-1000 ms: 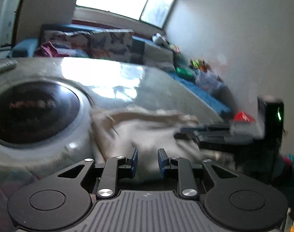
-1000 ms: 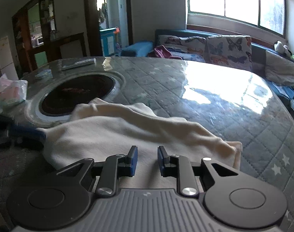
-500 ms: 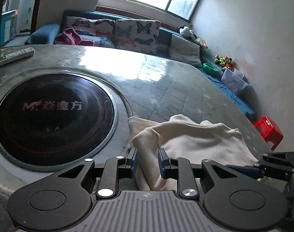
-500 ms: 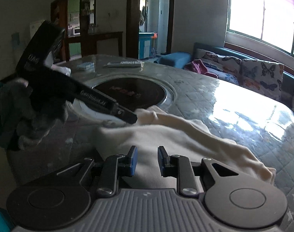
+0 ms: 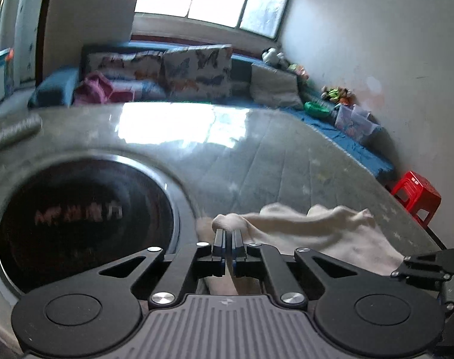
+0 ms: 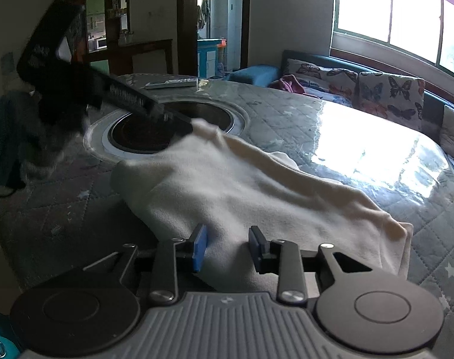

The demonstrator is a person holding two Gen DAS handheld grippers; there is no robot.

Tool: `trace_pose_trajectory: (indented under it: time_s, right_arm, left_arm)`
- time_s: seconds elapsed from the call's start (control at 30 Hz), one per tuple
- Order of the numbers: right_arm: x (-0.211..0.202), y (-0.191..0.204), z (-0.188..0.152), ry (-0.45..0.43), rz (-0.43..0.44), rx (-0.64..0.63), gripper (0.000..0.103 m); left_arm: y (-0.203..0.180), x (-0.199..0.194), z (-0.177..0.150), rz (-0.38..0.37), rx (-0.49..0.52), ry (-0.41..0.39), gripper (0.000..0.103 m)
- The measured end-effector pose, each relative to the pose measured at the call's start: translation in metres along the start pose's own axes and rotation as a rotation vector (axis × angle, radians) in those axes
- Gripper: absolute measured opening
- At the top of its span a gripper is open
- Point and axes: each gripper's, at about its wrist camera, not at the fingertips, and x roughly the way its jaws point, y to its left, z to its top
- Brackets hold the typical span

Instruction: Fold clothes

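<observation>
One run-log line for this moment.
left gripper: shut on cream garment | right gripper: jaws just opening, garment between | fold unfinished

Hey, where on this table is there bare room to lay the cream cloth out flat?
The widest bare stretch of quilted table lies past the cream cloth, toward the butterfly cushions. A smaller bare patch sits at the near edge beside the cloth. It is crowded around the round cooktop and remote.

One cream garment (image 6: pixel 241 185) lies on the table (image 6: pixel 286 113), near its one round black cooktop (image 5: pixel 77 218). One remote control (image 6: pixel 171 83) sits by the far edge. Two butterfly cushions (image 6: pixel 388 89) stand beyond it. One red stool (image 5: pixel 415 191) stands past the right edge.
</observation>
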Motion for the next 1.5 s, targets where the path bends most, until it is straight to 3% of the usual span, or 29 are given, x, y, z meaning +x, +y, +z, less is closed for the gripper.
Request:
trace_pose_trajectory:
  time_s: [0.17,0.27,0.4,0.57,0.7,0.77,0.9,1.1,1.27,1.5]
  right_arm:
    - [0.002,-0.001,0.001,0.001,0.003,-0.002,0.031]
    - [0.002,0.001,0.003,0.006,0.000,-0.011,0.031]
    - [-0.004,0.006,0.014,-0.012,0.008,-0.033,0.030]
    - [-0.002,0.023,0.040,-0.067,0.087,-0.076,0.028]
    - [0.018,0.043,0.052,-0.062,0.140,-0.127,0.022]
    - [0.030,0.053,0.052,-0.041,0.162,-0.148,0.016]
    - [0.057,0.070,0.046,0.003,0.171,-0.186,0.014]
    - [0.041,0.071,0.043,-0.037,0.173,-0.200,0.014]
    - [0.018,0.046,0.043,-0.044,0.122,-0.149,0.015]
    - [0.026,-0.019,0.045,-0.006,-0.043,0.030,0.015]
  left_arm:
    - [0.004,0.024,-0.006,0.044,0.035,0.058,0.004]
    - [0.013,0.032,-0.012,0.028,-0.003,0.089,0.004]
    - [0.018,0.023,-0.007,0.017,-0.014,0.077,0.005]
    - [0.021,0.011,0.000,0.026,-0.015,0.052,0.005]
    - [0.016,-0.001,0.003,-0.017,-0.022,0.036,0.006]
    - [0.014,-0.004,0.003,-0.025,-0.018,0.035,0.006]
    - [0.012,-0.002,0.002,-0.029,-0.025,0.045,0.006]
    - [0.004,0.004,0.000,-0.053,-0.026,0.059,0.006]
    - [-0.003,0.016,0.002,-0.081,-0.046,0.065,0.006]
    - [-0.021,0.045,0.013,-0.120,-0.039,0.095,0.006]
